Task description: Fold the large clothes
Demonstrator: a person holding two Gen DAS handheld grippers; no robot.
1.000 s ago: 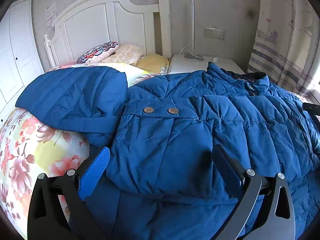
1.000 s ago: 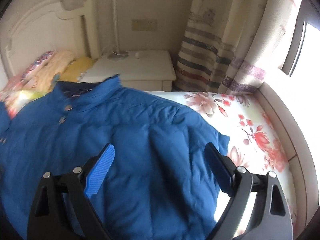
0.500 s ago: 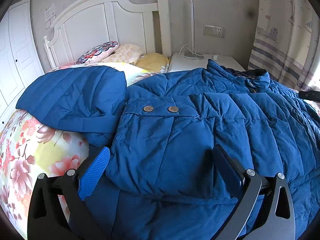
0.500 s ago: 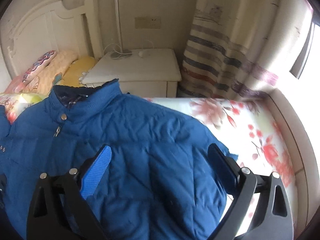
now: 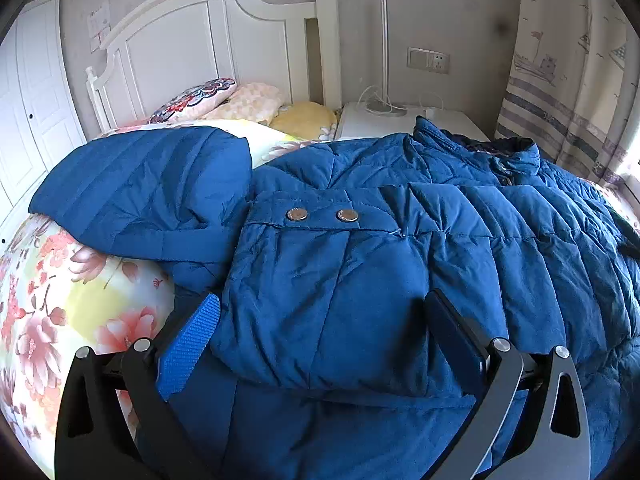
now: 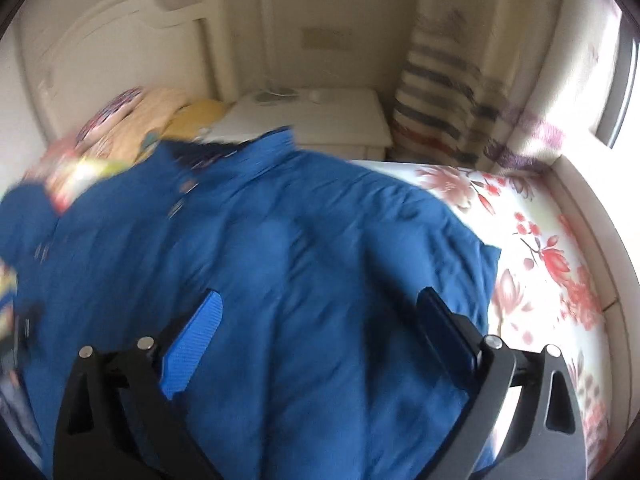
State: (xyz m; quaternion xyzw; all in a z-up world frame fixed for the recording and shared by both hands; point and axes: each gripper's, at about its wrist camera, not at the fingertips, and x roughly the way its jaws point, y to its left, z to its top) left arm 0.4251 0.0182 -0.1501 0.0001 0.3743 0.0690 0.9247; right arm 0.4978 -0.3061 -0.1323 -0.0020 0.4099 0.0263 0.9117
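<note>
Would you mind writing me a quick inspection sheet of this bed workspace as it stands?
Surface: bed with floral sheet, bare along the curtain side.
Job's things: blue padded jacket spread across the bed, one sleeve folded over the body with two snaps showing; hood lying out to the side.
Clutter: three pillows at the headboard.
Grippers: left gripper open over the folded sleeve; right gripper open above the jacket's other side; neither grips cloth.
Cables: white cord on the nightstand by the lamp base.
Surroundings: white headboard, wall socket, striped curtain, wardrobe doors. The right wrist view is blurred.
</note>
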